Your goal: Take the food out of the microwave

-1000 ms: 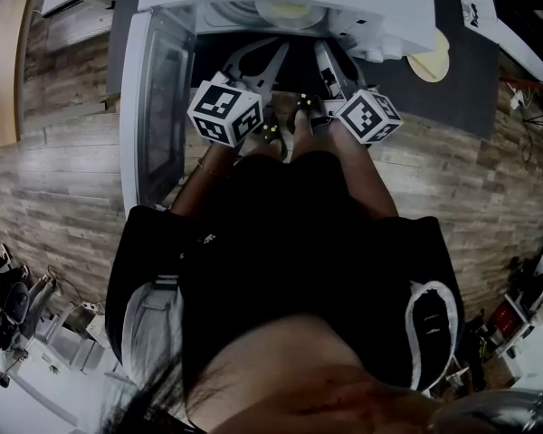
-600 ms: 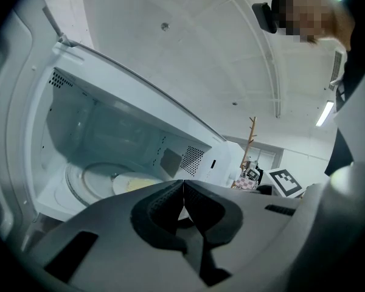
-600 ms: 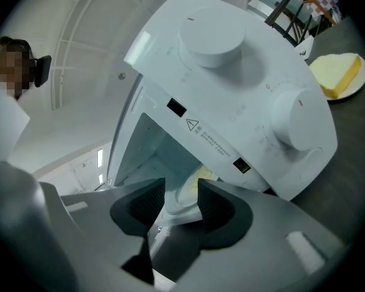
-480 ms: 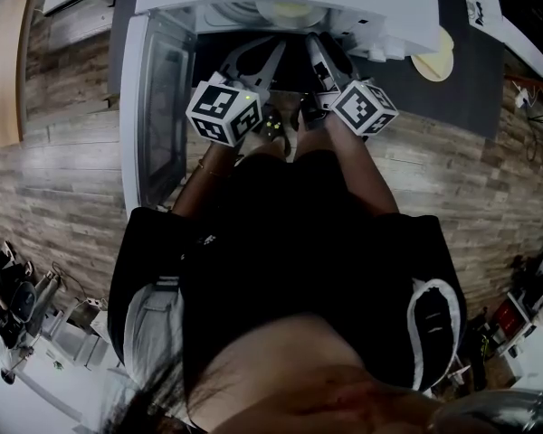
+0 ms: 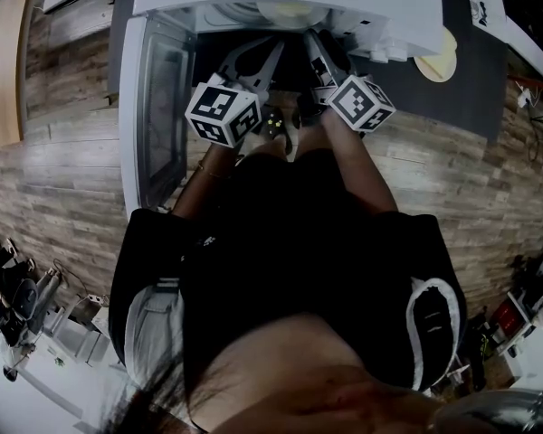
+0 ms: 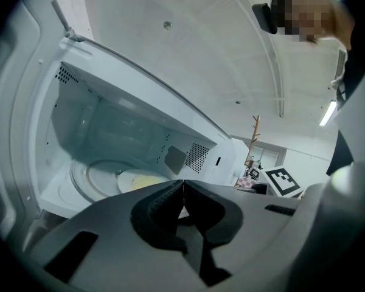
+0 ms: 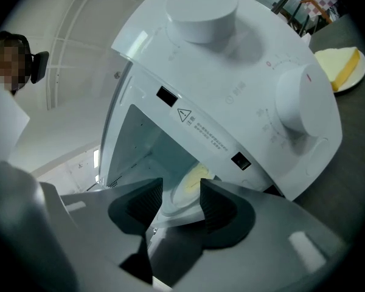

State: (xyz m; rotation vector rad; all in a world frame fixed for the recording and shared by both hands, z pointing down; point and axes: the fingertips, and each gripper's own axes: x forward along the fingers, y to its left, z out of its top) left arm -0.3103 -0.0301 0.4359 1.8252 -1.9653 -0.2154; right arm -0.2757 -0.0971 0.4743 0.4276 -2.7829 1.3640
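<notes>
Plainly, the food [image 6: 147, 180], a pale yellow patch, lies on a white plate [image 6: 126, 184] inside the microwave [image 7: 231, 72]. The plate rests on the glass turntable [image 6: 82, 181] at the cavity floor. Neither gripper touches the food or the plate.

The left gripper [image 6: 183, 182] has its jaws pressed together with nothing between them. It points at the open cavity, and the plate shows just beyond its tips. The right gripper [image 7: 181, 193] has its jaws spread, having just been opening. Its pads press on nothing. Through the gap between them the plate and food show farther back, inside the cavity.

In the head view both grippers reach toward the cavity mouth side by side, the left gripper [image 5: 253, 61] just beside the right one [image 5: 326, 57]. The door [image 5: 158, 107] stands swung open at the left of that view. Two round knobs [image 7: 301, 99] sit on the microwave's control panel.

The microwave stands on a dark worktop [image 5: 462, 89]. To its right on the worktop lies a second plate [image 7: 340, 69] carrying a yellow piece, apart from both grippers.
</notes>
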